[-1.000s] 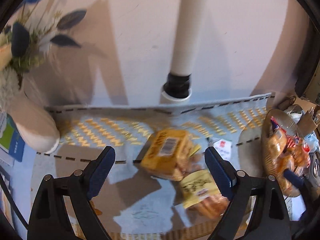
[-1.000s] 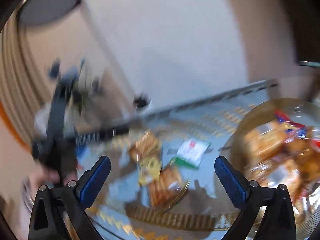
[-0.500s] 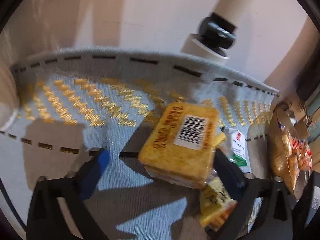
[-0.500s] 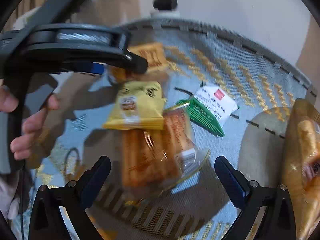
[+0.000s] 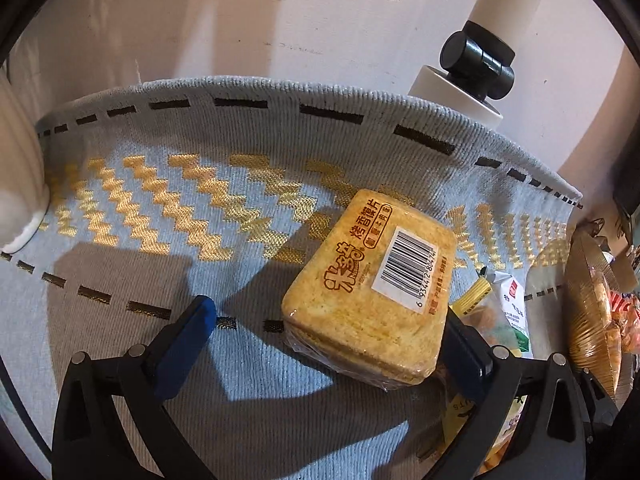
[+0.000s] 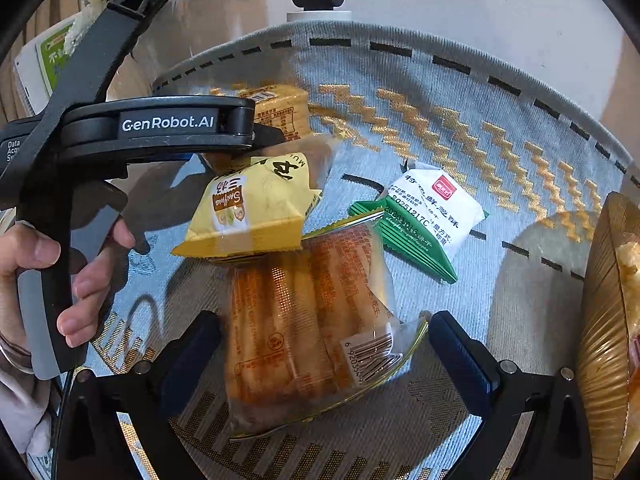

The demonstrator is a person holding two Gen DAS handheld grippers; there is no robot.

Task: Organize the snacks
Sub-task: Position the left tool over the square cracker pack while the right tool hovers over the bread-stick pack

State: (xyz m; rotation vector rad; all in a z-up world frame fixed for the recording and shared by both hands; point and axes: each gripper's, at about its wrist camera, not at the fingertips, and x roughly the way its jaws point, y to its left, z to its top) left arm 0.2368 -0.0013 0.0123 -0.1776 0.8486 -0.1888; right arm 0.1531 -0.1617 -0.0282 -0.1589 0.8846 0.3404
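Observation:
A yellow-brown toast pack (image 5: 372,284) with a barcode lies on the blue-grey cloth (image 5: 160,208). My left gripper (image 5: 326,344) stands open around it. The pack sits against the right pad, and the left pad is well apart from it. In the right wrist view, a clear pack of bread sticks (image 6: 304,320) lies between the fingers of my open right gripper (image 6: 326,356). A yellow snack bag (image 6: 252,208) rests on that pack's far end, and a white-green packet (image 6: 428,216) lies beside it. The toast pack (image 6: 280,112) shows behind the left gripper's body (image 6: 160,128), which a hand (image 6: 80,276) holds.
A golden basket (image 6: 600,320) with several snacks stands at the right edge and is also visible as the basket (image 5: 588,308) in the left wrist view. A white post with a black joint (image 5: 476,60) rises at the wall behind the cloth. A white vase (image 5: 20,184) stands at the left.
Both grippers have come down close to the table. The left one now straddles the toast pack, and the right one straddles the bread stick pack. Little has moved in the last half second.

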